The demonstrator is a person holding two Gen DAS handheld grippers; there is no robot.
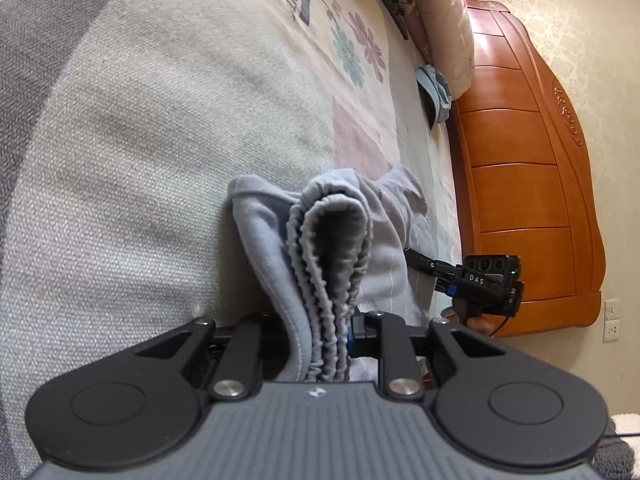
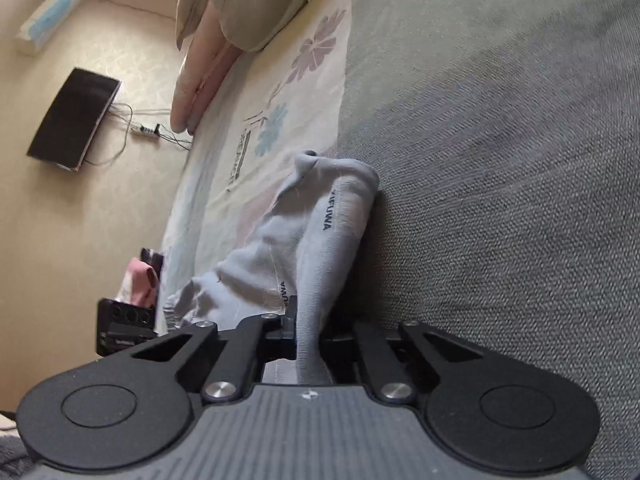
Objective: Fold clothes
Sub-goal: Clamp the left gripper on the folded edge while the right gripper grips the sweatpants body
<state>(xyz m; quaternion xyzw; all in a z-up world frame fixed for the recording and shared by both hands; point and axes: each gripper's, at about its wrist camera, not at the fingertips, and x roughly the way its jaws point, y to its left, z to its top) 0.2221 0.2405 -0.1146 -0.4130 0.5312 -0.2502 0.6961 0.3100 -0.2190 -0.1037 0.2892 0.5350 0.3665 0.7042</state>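
Note:
A light grey garment with a ribbed elastic waistband hangs over the bed. My left gripper is shut on that waistband, the fabric bunched between its jaws. My right gripper is shut on another part of the same grey garment, a rolled fold printed with dark letters. In the left wrist view the right gripper shows at the garment's right side, a hand beneath it. Part of the left gripper's body appears at lower left in the right wrist view.
The bed has a grey woven blanket and a floral sheet. A wooden headboard and a pink pillow stand at the far end. A dark wall screen with cables and stacked pillows appear in the right wrist view.

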